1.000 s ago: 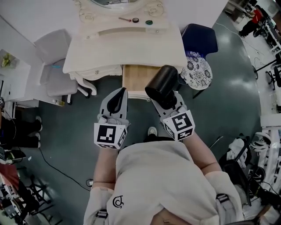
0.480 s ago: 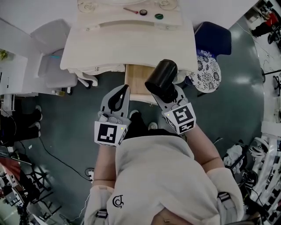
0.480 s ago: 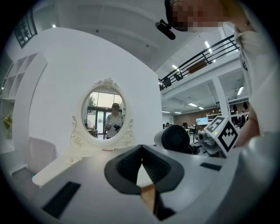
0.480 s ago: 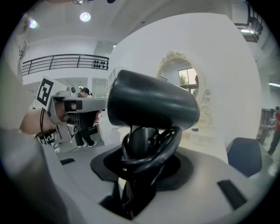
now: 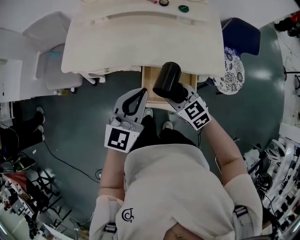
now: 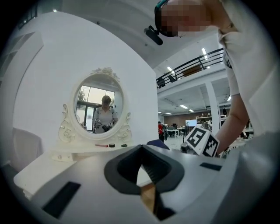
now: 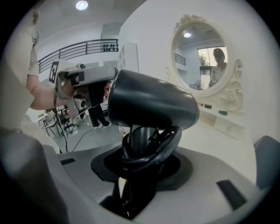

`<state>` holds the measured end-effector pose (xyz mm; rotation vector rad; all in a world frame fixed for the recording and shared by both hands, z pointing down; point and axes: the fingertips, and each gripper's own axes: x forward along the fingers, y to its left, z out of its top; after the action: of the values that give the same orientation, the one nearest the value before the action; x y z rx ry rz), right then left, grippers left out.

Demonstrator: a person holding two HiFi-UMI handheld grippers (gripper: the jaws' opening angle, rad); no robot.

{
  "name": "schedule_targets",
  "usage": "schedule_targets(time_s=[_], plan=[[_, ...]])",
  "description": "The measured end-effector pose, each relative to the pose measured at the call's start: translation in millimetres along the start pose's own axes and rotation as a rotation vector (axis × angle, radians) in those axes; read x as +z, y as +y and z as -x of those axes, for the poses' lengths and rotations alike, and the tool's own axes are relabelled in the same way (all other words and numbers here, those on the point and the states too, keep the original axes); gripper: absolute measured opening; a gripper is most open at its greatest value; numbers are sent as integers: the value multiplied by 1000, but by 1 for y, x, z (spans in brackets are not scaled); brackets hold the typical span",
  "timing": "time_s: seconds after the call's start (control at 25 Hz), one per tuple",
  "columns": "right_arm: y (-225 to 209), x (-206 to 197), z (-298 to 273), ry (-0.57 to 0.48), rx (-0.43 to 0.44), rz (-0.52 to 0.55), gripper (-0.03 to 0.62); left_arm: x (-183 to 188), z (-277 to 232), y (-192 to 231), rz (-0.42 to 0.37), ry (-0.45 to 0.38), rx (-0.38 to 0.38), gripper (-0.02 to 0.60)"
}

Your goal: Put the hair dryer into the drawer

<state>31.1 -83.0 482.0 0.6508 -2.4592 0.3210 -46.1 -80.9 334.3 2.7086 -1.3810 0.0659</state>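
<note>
Grips hair dryer (image 5: 166, 79) handle in right fingers (image 7: 205, 175), barrel over open drawer (image 5: 149, 83) under table's (image 5: 140, 42) front edge; holds left fingers (image 5: 123, 105) shut, empty.

The cream tabletop (image 5: 140, 47) is carrying three small things on its back ledge: a red stick (image 6: 101, 145), a black disc (image 5: 163, 2) and a green disc (image 5: 183, 8). Its wooden drawer (image 5: 149, 77) is standing open below.

The drawer (image 5: 148, 80) stands open under the front edge of the dressing table (image 5: 140, 42), which overhangs its back. The hair dryer (image 5: 165, 80) in my right gripper (image 5: 177, 95) fills the middle. Bare wood shows at the left side, where my left gripper (image 5: 141, 93) crowds the left edge.
</note>
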Motion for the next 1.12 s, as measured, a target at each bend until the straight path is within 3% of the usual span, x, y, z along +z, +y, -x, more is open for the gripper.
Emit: schedule_targets(time_s=[0.28,0.64,0.92,1.12], plan=[[10,-76,-65,257,169,99,179,-37,-6,19,92,45,9,14],[12,-157,-109,530,307,156,172,-79,1,27,124,120,24,14],[4,-191,-123,655,346,278,170,-103,8,32,150,154,52,14],[7,-203,-130,655,359,326,176,-123,13,33,167,195,59,14]])
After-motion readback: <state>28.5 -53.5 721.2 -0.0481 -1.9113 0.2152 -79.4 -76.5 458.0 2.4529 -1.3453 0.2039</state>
